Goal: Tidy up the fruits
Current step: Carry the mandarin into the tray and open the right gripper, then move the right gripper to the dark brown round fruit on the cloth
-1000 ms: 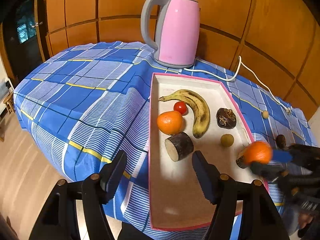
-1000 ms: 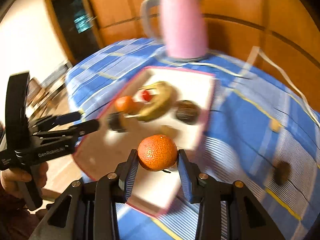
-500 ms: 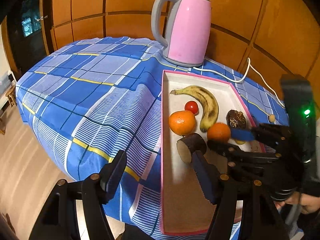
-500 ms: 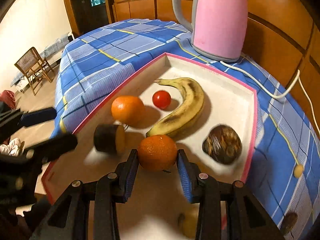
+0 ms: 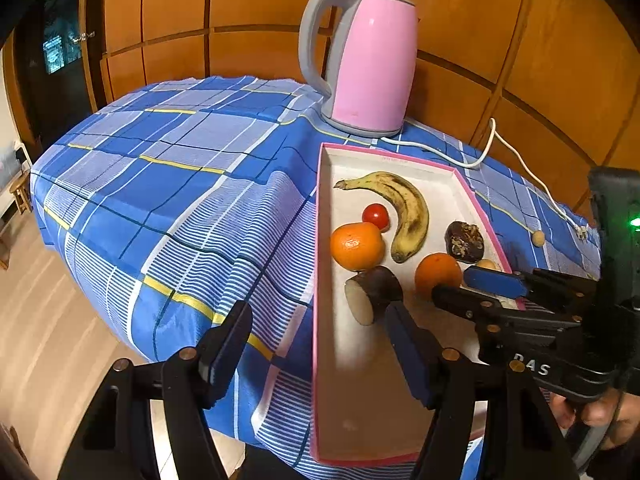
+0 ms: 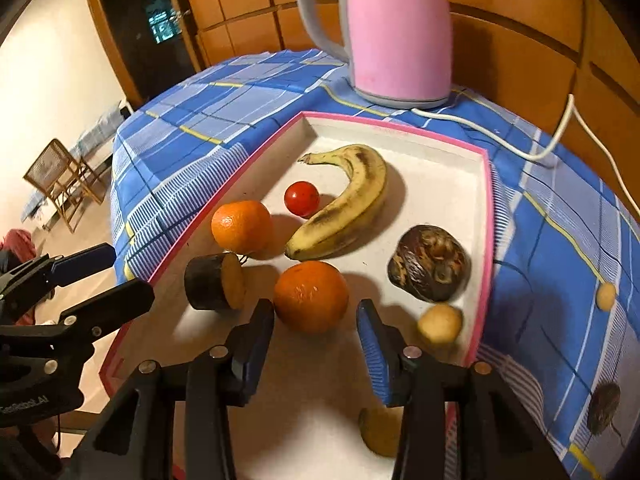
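Note:
A pink-rimmed white tray (image 6: 486,216) (image 5: 320,240) lies on the blue checked cloth. It holds a banana (image 6: 348,204), a cherry tomato (image 6: 302,199), two oranges, a dark cut piece (image 6: 214,282), a dark wrinkled fruit (image 6: 434,264) and small yellowish fruits (image 6: 440,324). My right gripper (image 6: 316,340) is open; the nearer orange (image 6: 311,296) (image 5: 438,274) rests on the tray just beyond its fingertips. My left gripper (image 5: 316,344) is open and empty over the tray's near left rim. The other orange (image 5: 357,246) sits by the tomato.
A pink electric kettle (image 5: 368,64) stands behind the tray, its white cord (image 5: 516,160) trailing right. A small yellow fruit (image 6: 606,296) and a dark fruit (image 6: 604,402) lie on the cloth right of the tray. The table edge drops to the floor at left.
My right gripper carried the orange over the tray, opened and let it go on the tray floor. The left gripper stayed open with only a slight shift.

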